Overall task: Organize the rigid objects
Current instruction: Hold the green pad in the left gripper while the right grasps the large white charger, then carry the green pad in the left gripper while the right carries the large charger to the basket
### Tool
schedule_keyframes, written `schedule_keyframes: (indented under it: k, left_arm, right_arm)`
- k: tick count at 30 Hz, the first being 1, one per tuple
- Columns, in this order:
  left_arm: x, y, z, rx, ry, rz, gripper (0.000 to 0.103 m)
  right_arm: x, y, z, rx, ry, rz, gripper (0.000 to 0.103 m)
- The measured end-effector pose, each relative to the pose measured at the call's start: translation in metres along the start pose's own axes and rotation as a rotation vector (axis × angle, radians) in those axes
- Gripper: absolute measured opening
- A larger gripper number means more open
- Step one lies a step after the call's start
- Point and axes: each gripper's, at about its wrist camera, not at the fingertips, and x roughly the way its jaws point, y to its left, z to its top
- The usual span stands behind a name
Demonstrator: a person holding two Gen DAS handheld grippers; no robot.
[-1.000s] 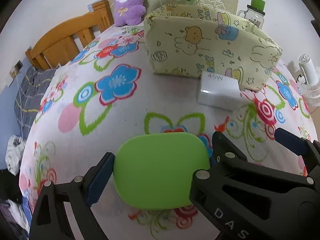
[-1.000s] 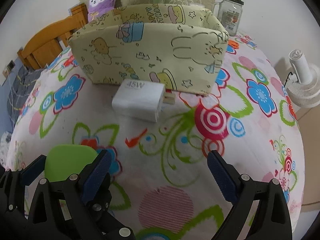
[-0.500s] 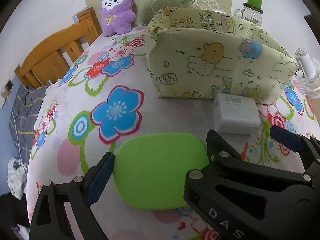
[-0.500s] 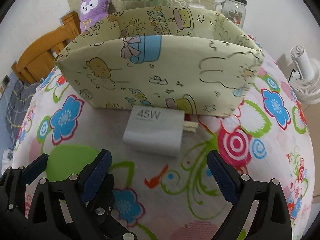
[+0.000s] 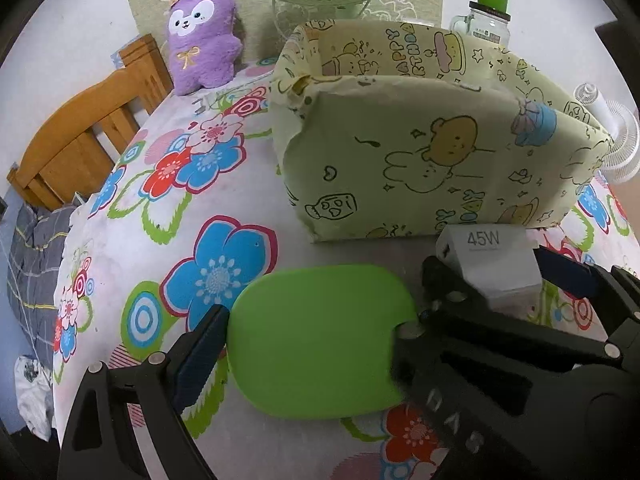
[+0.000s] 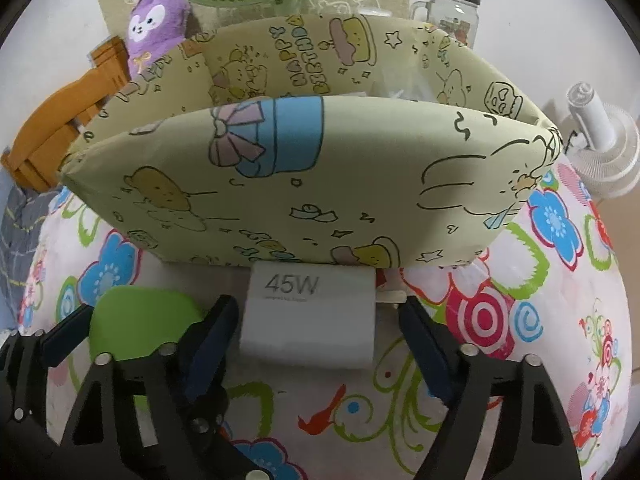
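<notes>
A flat green case (image 5: 320, 340) with rounded corners and a smooth matte face is being held in the left gripper (image 5: 316, 344), its jaws spread wide against the case's two sides, above the flowered tablecloth (image 5: 120, 240). A white block charger (image 6: 310, 316), printed "45W" in grey and with prongs at its right end, is lying on the cloth just in front of the cartoon-printed yellow fabric bin (image 6: 304, 184). The charger is being straddled by the right gripper (image 6: 316, 344), whose jaws have just been closing; the left pad is close against it, but a gap is being left on the right.
</notes>
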Motion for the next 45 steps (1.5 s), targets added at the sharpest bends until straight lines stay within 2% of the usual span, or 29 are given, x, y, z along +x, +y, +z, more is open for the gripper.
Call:
schedule_keyframes:
  k: [9, 20, 45]
  left_arm:
    - [0.001, 0.001, -0.001, 0.004, 0.009, -0.028, 0.095]
    - [-0.018, -0.003, -0.014, 0.001, 0.019, -0.069, 0.095]
    - [-0.108, -0.023, -0.016, -0.014, -0.064, -0.077, 0.095]
  right_arm:
    - [0.003, 0.001, 0.003, -0.004, 0.018, -0.017, 0.073]
    - [-0.020, -0.007, -0.018, 0.010, 0.026, -0.014, 0.073]
    - [-0.119, -0.030, -0.022, 0.024, -0.063, -0.029, 0.073]
